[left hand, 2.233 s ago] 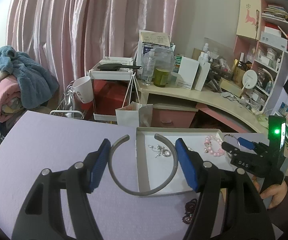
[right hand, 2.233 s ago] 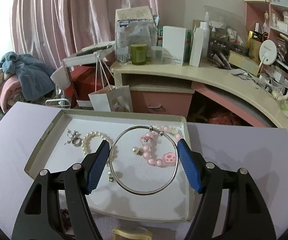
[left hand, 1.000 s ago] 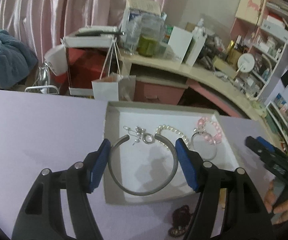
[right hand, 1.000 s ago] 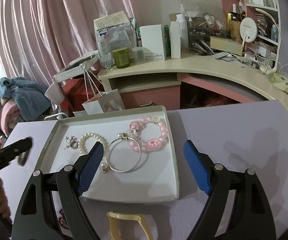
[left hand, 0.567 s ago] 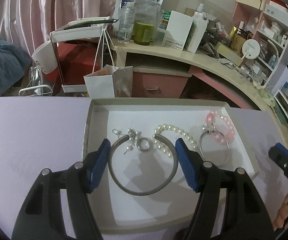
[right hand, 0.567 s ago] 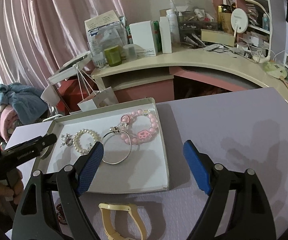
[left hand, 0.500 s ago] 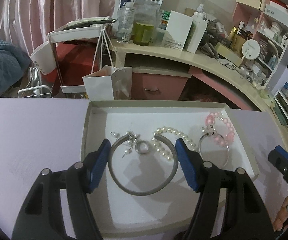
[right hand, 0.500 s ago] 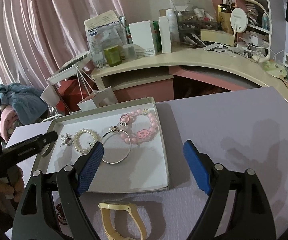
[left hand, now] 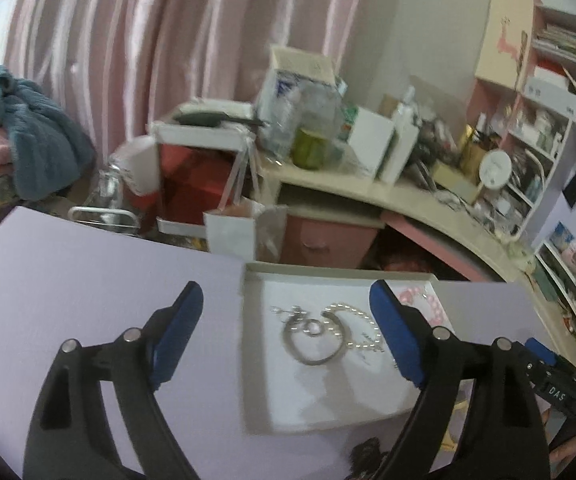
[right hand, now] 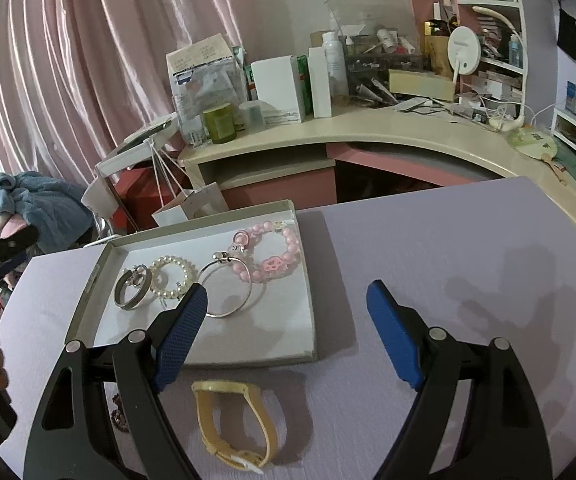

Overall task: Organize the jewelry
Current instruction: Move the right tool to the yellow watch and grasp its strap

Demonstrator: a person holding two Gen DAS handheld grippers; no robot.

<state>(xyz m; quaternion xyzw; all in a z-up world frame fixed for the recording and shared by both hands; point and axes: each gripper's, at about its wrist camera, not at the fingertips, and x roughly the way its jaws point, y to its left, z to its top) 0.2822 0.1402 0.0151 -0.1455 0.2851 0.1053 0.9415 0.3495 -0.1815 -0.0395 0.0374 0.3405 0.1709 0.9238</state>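
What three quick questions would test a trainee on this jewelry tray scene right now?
1. True or false: the grey cuff bangle lies in the tray.
2. Which piece sits outside the tray, nearest the right gripper? A) pearl bracelet B) yellow watch C) pink bead bracelet
3. Fill in: the left gripper is ____.

Key: 1 true; 2 B; 3 open, holding nothing.

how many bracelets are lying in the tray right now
4, in a row: grey cuff at left, pearl bracelet, thin silver bangle, pink bead bracelet at right. The tray shows fully, nothing hidden.
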